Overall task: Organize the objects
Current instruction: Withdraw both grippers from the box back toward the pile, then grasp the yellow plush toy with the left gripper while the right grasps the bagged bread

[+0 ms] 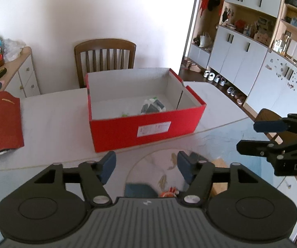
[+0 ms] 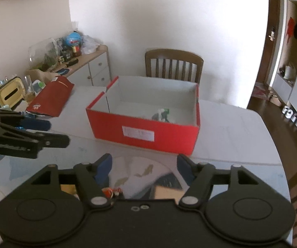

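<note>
Your left gripper (image 1: 146, 163) and right gripper (image 2: 144, 165), both released and empty, red box (image 1: 146, 132) just ahead on the table (image 1: 55, 119), small items (image 1: 152, 106) inside.

Ahead of the left claw (image 1: 146, 165) stands a matt red cardboard box (image 1: 146, 128), white inside, with a paper label. The worktop (image 1: 55, 124) beyond is smooth pale stone; under the claw it turns glossy glass. Claw arms are matt black plastic; the chair (image 1: 105, 55) behind the box is varnished wood.
</note>
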